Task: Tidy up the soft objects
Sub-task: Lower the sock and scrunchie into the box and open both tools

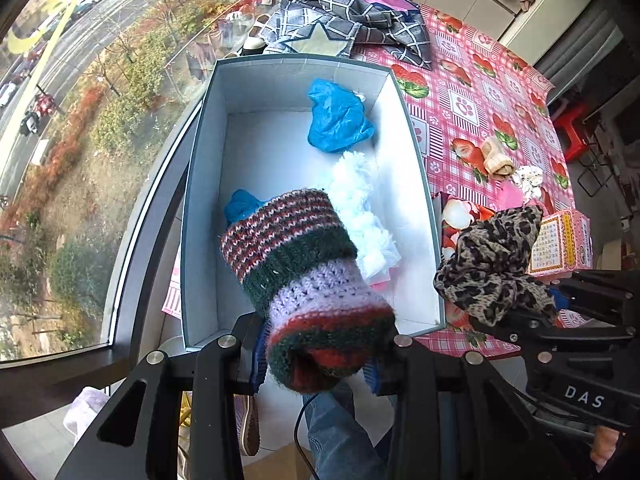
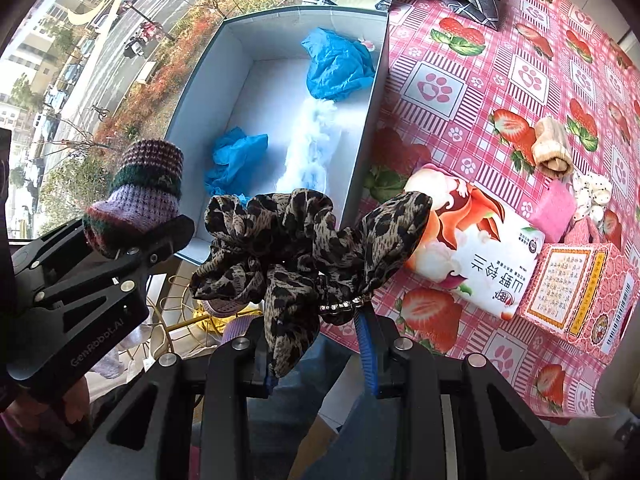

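My left gripper (image 1: 316, 364) is shut on a striped knitted sock (image 1: 304, 276) in purple, green and red, held over the near end of the open white box (image 1: 404, 92). My right gripper (image 2: 320, 344) is shut on a leopard-print scrunchie (image 2: 304, 240), held just past the box's near right corner (image 2: 352, 216). In the box lie two blue crumpled pieces (image 1: 338, 118) (image 2: 236, 158) and a white fluffy item (image 1: 360, 200). Each gripper shows in the other's view: the right one with the scrunchie (image 1: 496, 268), the left one with the sock (image 2: 140, 200).
A pink strawberry tablecloth (image 2: 500, 60) covers the table. On it lie a tissue pack (image 2: 472, 248), a pink printed carton (image 2: 580, 292), a beige rolled sock (image 2: 554, 152), a spotted white item (image 2: 592, 196) and a grey checked cloth (image 1: 344, 20). A window (image 1: 80, 120) runs along the box's left side.
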